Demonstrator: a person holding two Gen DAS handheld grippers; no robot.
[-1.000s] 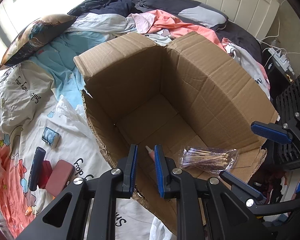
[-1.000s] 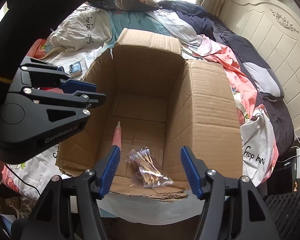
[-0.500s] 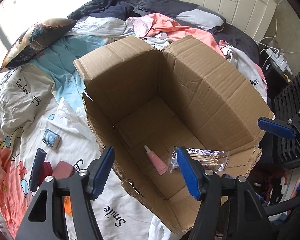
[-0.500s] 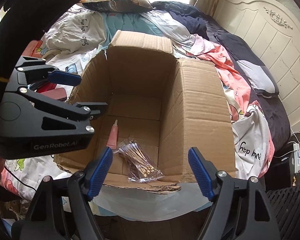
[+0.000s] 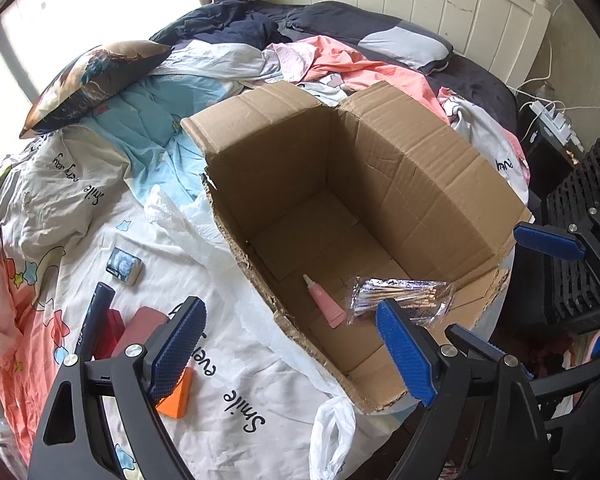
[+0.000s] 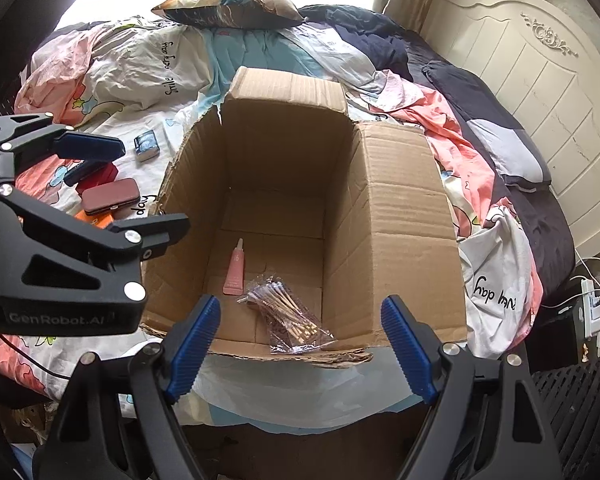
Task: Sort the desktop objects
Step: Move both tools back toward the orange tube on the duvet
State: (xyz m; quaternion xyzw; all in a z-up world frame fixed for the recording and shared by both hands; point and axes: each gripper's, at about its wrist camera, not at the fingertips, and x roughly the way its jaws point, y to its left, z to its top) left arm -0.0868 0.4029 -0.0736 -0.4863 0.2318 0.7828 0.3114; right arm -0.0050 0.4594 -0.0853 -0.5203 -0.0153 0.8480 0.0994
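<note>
Bed cluttered, open box on top. Pink tube and swab bag lie on box floor, side by side. Left gripper and right gripper: jaws spread, empty. Pink case, small tin on sheet beside box.

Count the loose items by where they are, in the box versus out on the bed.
In the box: 2 (pink tube, swab pack)
On the bed: 5 (blue tin, dark tube, red box, pink case, orange block)
Total: 7
</note>
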